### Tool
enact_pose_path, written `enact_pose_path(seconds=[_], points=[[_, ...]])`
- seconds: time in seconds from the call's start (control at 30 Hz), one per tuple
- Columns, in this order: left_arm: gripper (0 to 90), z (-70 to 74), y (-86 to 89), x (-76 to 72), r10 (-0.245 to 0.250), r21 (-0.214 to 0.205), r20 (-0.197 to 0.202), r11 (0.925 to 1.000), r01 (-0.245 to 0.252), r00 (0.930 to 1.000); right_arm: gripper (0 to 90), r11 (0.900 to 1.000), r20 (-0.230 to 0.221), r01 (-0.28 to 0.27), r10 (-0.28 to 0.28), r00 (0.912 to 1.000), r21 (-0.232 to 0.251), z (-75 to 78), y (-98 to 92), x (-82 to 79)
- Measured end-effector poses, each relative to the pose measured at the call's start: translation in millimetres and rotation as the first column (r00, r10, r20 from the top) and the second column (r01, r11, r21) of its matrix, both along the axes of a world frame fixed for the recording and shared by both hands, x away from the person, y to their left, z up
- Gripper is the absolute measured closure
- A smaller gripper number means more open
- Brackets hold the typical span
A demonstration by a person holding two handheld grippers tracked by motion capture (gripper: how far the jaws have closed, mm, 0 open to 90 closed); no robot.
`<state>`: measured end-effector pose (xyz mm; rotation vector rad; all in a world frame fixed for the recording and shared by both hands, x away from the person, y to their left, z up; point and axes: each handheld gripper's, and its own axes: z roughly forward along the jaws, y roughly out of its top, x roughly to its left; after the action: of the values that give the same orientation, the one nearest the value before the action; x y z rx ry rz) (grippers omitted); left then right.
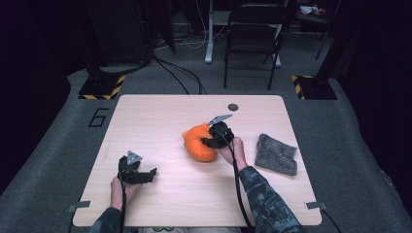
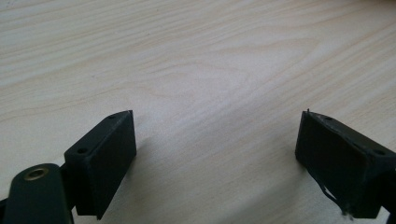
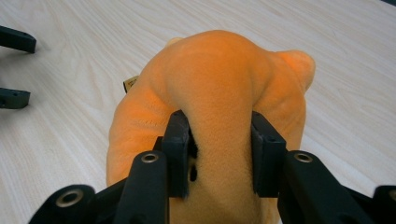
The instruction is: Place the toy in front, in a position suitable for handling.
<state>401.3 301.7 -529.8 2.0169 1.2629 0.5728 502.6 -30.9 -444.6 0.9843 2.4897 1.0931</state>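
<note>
The orange plush toy lies near the middle of the wooden table, and a thick fold of it bulges up between the pads of your right gripper, which is clamped on it. Your right hand holds that gripper just at the right side of the toy. To the right, well apart, a grey cloth lies flat. Your left gripper rests near the front left part of the table, with its jaws standing wide apart over bare wood.

The orange plush toy is cut off at the bottom edge
</note>
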Motion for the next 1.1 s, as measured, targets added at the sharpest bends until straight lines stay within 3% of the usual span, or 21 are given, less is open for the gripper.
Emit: enact_pose_path(seconds=[0.33,0.67,0.87,0.93,1.0,1.07,1.1], points=[[12.0,0.2,0.6,0.7,-0.009,0.000,-0.003,1.0000,0.009,1.0000,64.9,0.9945,0.061,-0.096,0.093,0.9938,0.042,26.6,-14.6,-2.3],[12.0,-0.2,0.7,1.1,-0.010,-0.001,0.002,1.0000,0.010,0.9999,64.2,0.9783,0.094,-0.206,0.207,0.9737,-0.018,35.5,-36.7,2.7],[12.1,-0.2,0.8,1.4,-0.012,-0.001,0.002,0.9999,0.012,0.9999,63.5,0.9638,0.089,-0.264,0.266,0.9597,-0.035,32.2,-53.9,7.5],[12.1,-0.2,0.9,1.8,-0.015,-0.001,0.002,0.9999,0.015,0.9999,62.7,0.9617,0.074,-0.271,0.273,0.9591,-0.042,26.3,-57.1,9.0],[12.0,0.3,1.0,2.1,-0.012,0.002,-0.003,0.9999,0.012,0.9999,61.6,0.9636,0.047,-0.261,0.264,0.9635,-0.059,16.3,-57.7,11.5],[12.1,-0.1,1.0,2.7,-0.015,0.000,0.000,0.9999,0.015,0.9999,60.0,0.9651,0.021,-0.239,0.242,0.9700,-0.108,3.2,-56.1,13.6],[12.1,-0.1,0.9,2.9,-0.014,-0.002,0.000,0.9999,0.014,0.9999,59.4,0.9698,0.026,-0.232,0.235,0.9717,-0.076,1.6,-57.7,14.0]])
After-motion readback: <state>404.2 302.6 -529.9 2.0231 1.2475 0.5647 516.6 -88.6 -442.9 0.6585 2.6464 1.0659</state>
